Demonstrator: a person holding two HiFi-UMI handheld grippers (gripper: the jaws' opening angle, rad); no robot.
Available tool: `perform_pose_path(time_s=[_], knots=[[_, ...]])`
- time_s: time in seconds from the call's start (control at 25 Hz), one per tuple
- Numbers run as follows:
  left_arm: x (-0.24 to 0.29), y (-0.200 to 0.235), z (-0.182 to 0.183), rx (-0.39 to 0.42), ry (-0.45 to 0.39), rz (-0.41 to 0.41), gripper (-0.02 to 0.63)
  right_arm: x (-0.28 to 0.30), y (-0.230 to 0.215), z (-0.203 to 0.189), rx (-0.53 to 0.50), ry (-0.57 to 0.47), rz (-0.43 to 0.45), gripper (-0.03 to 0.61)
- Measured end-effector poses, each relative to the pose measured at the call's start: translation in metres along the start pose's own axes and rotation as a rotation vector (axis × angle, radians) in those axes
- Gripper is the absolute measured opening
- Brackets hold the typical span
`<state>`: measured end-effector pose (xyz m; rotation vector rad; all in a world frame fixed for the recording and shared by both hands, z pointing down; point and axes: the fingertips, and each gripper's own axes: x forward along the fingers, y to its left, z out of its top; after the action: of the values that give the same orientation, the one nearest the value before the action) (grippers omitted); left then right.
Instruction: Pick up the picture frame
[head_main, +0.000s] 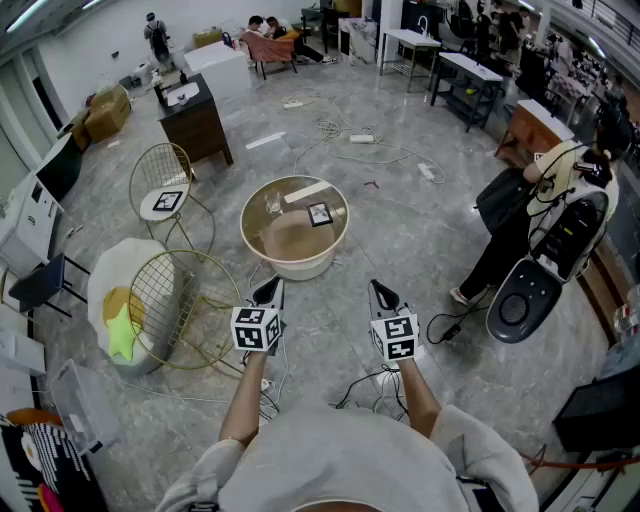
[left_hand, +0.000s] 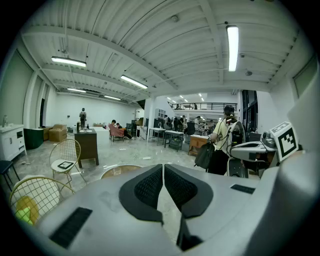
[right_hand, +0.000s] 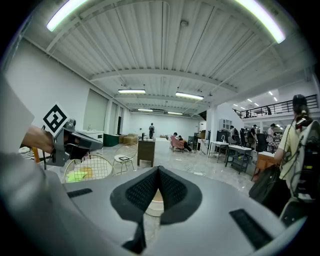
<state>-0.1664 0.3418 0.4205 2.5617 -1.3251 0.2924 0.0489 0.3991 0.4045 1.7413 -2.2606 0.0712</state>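
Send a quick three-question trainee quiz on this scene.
1. True or false: the picture frame lies on the round table.
2. The left hand-held gripper is: A) open, B) shut and empty, C) shut on the frame.
3. Short answer: in the head view, what does the small dark flat item left of the table rest on?
Key: 1 true; 2 B; 3 the seat of a gold wire chair.

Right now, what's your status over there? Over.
Left gripper and right gripper shut, both empty. Picture frame lying on round table ahead, untouched. Nothing in the way.
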Motion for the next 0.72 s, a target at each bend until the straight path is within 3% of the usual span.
perform_pose_path(time_s=[0.4,0.6,0.64,0.72], knots=[[-0.003,-0.017,-0.006,0.007,0.019,-0.013,0.023,-0.010,0.000,-0.006,0.013,0.008,0.006,0.000],[0.004,-0.032,-0.009,0.000,0.022,-0.051,0.030,-0.015,-0.008,-0.006,0.048,-0.038,0.023,0.003],[0.005,-0.036,-0.010,0.001,0.026,-0.068,0.070,-0.016,-0.007,-0.007,0.054,-0.043,0.044,0.023],[0.008,-0.046,-0.014,-0.011,0.037,-0.106,0.210,-0.017,-0.001,-0.010,0.062,-0.043,0.093,0.241]])
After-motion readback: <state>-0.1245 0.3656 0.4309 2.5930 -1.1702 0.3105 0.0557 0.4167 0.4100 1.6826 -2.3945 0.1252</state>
